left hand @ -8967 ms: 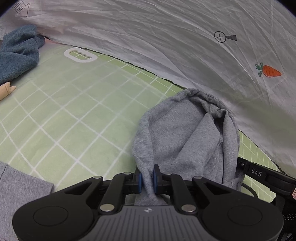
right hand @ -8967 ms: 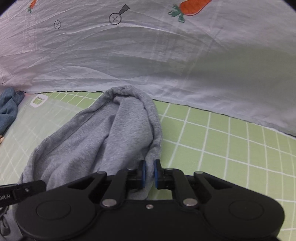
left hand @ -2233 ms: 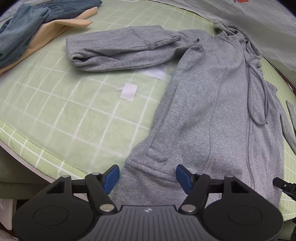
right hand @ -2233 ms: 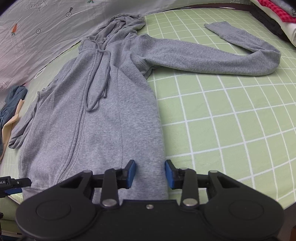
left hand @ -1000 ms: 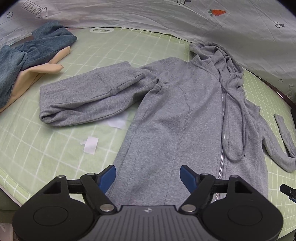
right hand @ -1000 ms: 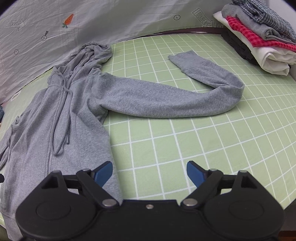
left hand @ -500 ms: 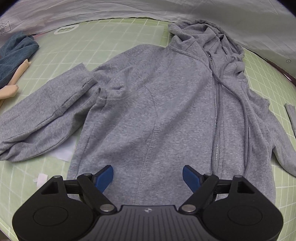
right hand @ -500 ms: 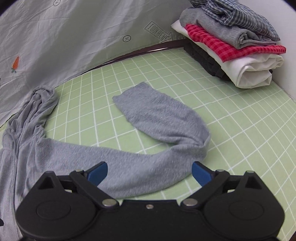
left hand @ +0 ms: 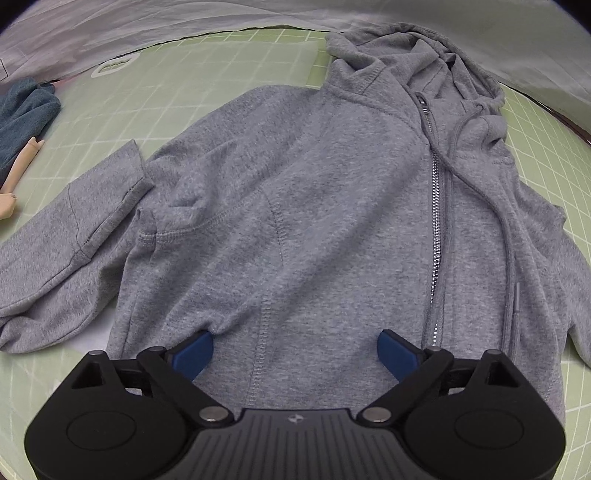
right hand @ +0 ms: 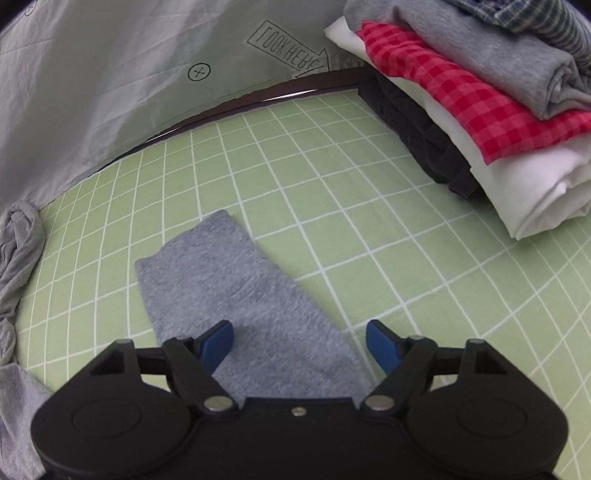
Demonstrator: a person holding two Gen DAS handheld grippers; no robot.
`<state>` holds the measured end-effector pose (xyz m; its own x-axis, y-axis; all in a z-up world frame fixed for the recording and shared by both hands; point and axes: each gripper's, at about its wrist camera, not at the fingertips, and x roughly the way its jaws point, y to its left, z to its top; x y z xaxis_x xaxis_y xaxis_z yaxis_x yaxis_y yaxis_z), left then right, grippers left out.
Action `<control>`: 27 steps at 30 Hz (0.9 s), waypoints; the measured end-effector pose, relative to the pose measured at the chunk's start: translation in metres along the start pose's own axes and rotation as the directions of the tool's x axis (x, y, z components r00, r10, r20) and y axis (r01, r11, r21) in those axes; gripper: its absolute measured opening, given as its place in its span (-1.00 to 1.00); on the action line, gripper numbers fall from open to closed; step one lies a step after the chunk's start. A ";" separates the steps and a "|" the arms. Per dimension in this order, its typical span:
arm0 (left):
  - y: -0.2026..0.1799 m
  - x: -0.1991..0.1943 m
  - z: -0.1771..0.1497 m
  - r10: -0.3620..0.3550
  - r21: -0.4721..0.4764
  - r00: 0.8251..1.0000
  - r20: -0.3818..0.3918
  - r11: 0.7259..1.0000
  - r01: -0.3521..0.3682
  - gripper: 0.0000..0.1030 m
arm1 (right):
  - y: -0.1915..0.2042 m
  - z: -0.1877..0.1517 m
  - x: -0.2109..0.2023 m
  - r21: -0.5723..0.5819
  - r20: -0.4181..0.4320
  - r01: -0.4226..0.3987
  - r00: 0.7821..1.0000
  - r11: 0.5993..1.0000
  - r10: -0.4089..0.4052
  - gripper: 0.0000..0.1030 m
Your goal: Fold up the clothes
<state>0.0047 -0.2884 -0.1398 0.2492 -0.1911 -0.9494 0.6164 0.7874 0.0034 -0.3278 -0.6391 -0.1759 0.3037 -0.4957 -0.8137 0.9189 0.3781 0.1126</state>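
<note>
Hoodie (left hand: 314,206) torso in left view; sleeve (right hand: 240,295), folded stack (right hand: 480,92) in right; both jaws released.

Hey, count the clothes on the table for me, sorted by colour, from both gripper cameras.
Grey: 2, the hoodie and a folded top
Blue: 2, a crumpled garment and a checked shirt
Red checked: 1
White: 1
Black: 1
Beige: 1
Total: 8

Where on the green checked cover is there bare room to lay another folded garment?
Bare cover lies between the hoodie's sleeve end, the folded stack and the grey backdrop. Left side is crowded: the hoodie sprawls nearly to the blue garment.
</note>
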 end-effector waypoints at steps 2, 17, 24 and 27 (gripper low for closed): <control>-0.003 0.002 0.001 0.004 0.006 1.000 -0.003 1.000 -0.004 1.00 | 0.000 -0.001 -0.001 -0.002 0.009 -0.020 1.000 1.000 0.020 -0.07; 0.003 -0.001 -0.004 0.003 0.002 1.000 0.031 1.000 -0.003 1.00 | -0.098 -0.052 -0.095 0.344 0.169 0.229 0.939 0.911 -0.300 -0.98; 0.008 0.004 -0.017 0.004 0.000 0.999 0.035 1.000 -0.004 1.00 | -0.123 -0.109 -0.101 0.456 0.058 0.243 0.952 0.856 -0.301 -0.93; 0.009 0.006 -0.020 0.004 -0.001 0.999 0.035 1.000 -0.004 1.00 | -0.125 -0.120 -0.103 0.522 0.049 0.220 0.957 0.824 -0.287 -0.62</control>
<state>-0.0027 -0.2706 -0.1518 0.2778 -0.2087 -0.9377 0.6147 0.7887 0.0066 -0.5042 -0.5416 -0.1745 0.0397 -0.6210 -0.7828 0.9554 -0.2057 0.2117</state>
